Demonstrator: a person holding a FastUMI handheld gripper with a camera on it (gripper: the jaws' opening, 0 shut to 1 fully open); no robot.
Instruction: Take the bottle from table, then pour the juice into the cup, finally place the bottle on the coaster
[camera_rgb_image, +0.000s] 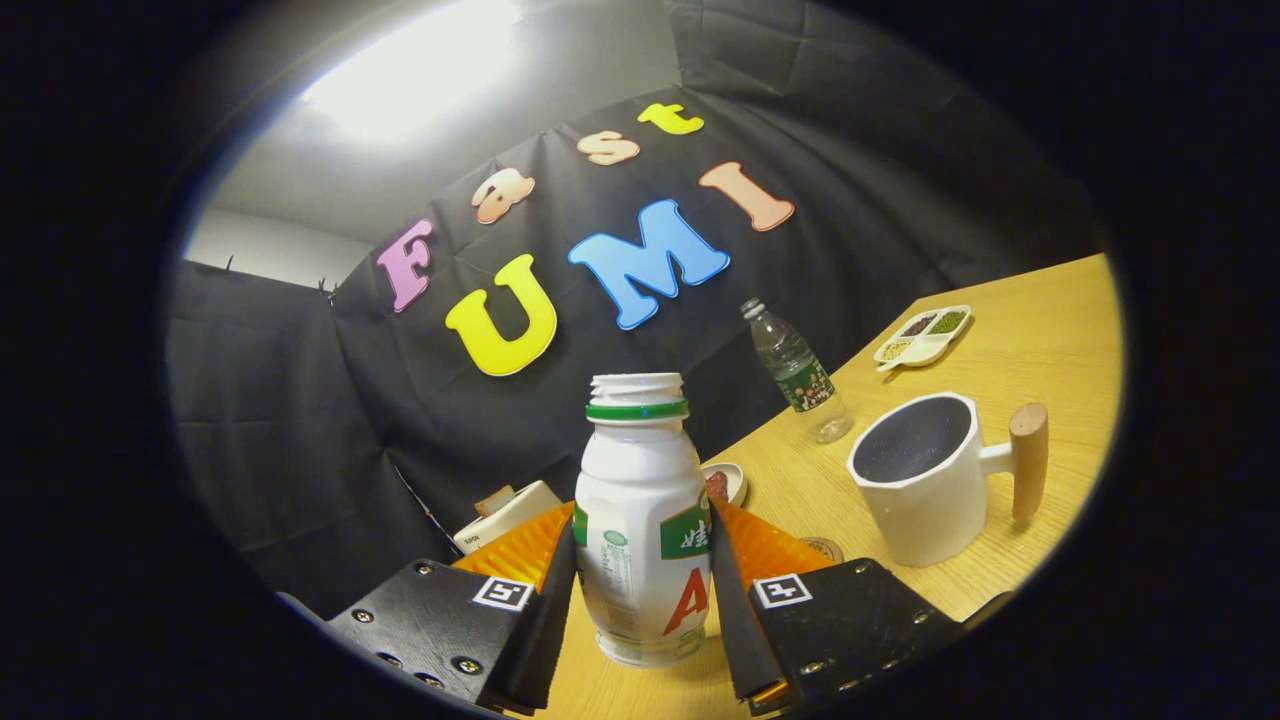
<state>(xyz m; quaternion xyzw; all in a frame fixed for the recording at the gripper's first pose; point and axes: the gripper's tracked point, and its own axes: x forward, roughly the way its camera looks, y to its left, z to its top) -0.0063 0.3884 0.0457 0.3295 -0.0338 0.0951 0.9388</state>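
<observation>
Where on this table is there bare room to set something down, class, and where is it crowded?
Bare wood lies between the mug, the clear water bottle and the divided snack tray, and beyond the mug's wooden handle. It is crowded around the tool, shut on the white juice bottle, with a small dish, a coaster and a white box close by.

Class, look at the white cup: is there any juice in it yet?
No: the white cup shows a bare dark inside, and the bottle stands upright between the gripper fingers.
</observation>
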